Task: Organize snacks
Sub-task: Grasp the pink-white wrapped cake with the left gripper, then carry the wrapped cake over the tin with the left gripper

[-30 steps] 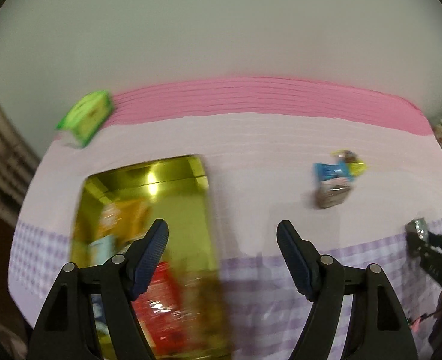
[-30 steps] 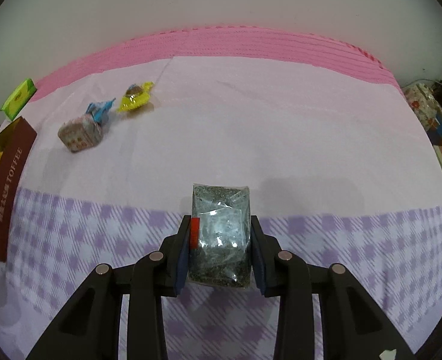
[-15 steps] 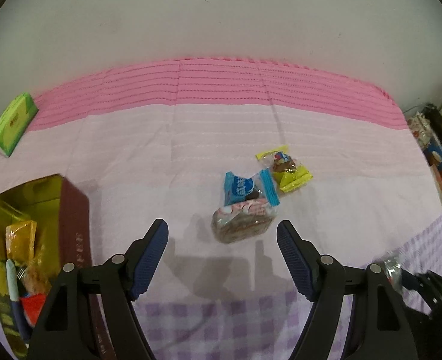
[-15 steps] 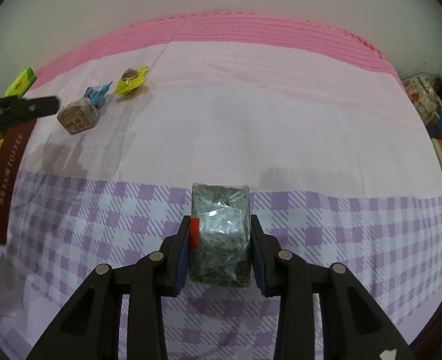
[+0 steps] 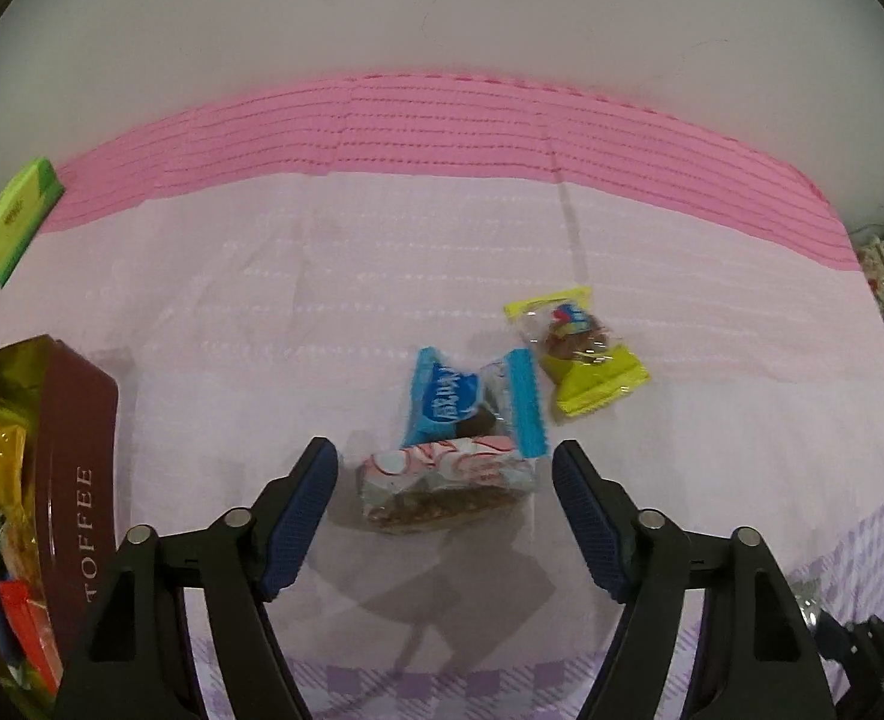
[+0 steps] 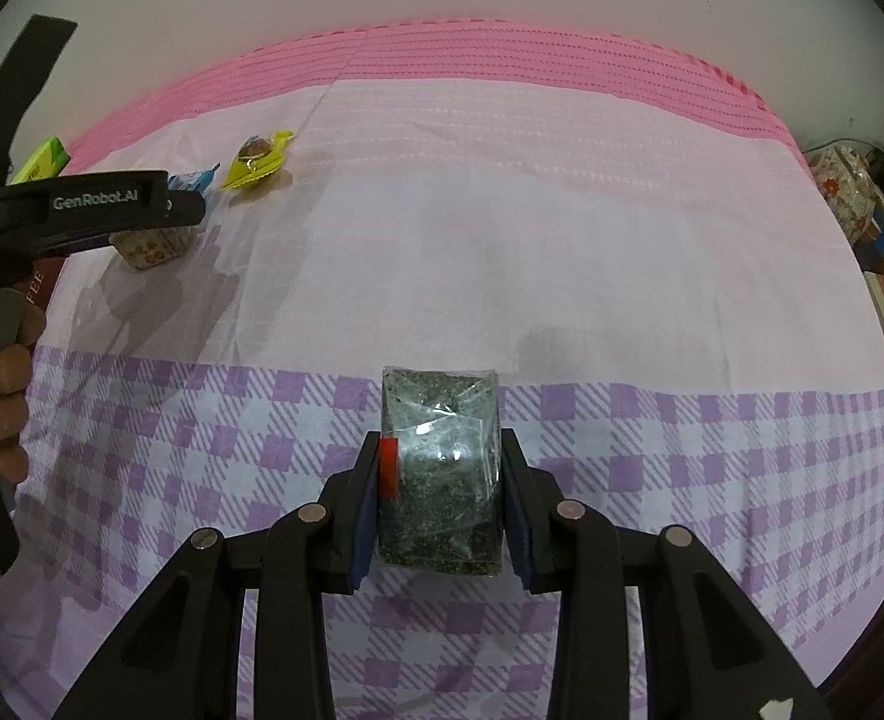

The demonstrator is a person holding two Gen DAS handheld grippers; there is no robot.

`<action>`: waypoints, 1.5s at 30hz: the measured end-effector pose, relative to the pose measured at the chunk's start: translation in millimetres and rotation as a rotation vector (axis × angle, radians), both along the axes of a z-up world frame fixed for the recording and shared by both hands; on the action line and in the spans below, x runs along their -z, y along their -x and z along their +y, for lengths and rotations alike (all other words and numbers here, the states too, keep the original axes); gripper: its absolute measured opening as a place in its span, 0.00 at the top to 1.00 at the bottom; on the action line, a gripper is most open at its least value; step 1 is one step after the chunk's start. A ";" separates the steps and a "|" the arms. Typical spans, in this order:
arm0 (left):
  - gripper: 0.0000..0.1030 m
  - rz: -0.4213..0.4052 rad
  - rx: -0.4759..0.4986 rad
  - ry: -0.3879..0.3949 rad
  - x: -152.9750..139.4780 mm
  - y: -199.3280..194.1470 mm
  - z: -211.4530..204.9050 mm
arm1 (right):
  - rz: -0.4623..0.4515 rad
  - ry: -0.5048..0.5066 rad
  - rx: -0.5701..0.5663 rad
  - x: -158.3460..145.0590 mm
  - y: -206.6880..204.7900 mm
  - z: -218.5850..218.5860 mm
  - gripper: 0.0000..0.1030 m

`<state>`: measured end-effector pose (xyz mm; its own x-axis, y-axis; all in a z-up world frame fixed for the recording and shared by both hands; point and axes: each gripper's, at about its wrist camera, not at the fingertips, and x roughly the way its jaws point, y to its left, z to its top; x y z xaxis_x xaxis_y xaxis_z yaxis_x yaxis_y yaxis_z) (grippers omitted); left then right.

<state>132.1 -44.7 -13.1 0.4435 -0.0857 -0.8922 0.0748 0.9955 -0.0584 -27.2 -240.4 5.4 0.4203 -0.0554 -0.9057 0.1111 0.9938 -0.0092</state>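
Closing in since a moment ago, the left gripper (image 5: 445,504) is now straddling the pink-swirl bar (image 5: 442,483), which was lying farther ahead of it. That bar is a soft, crinkly rectangular pack showing a brown nutty slab through clear film; it is lying between the wide-open blue pads (image 5: 298,516), neither one touching it. A blue wrapper (image 5: 472,402) is leaning against its far edge, and a glossy yellow candy (image 5: 580,354) is sitting just beyond (all three clustered on the pale pink cloth (image 5: 322,312)). Open cloth is stretching to the ribbed pink border on every far side. At left a maroon toffee tin (image 5: 79,474) is standing with wrappers inside, and a green box (image 5: 13,219) is resting near the corner. The right gripper (image 6: 440,498) is clamping a clear, crackly seaweed pack (image 6: 439,468) above the purple check, well apart from the cluster.
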 end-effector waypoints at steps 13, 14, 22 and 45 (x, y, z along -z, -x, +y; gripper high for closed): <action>0.50 -0.016 0.039 -0.034 6.2 9.0 5.8 | 0.002 -0.010 0.006 0.5 -2.3 -2.3 0.66; 0.50 -0.013 0.040 -0.036 5.5 12.4 7.8 | 0.002 -0.009 0.009 0.5 -2.4 -2.2 0.66; 0.50 -0.026 0.072 -0.022 -12.3 46.3 19.6 | -0.007 0.011 0.012 2.6 -0.6 3.9 0.65; 0.50 -0.059 -0.050 -0.031 -52.8 71.6 34.7 | -0.035 0.025 0.021 1.9 2.8 3.5 0.65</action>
<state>60.5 -9.9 39.7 0.4980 -0.0346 -0.8665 0.0271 0.9993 -0.0243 -30.0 -237.0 3.6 0.4505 -0.0874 -0.8885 0.1331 0.9906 -0.0300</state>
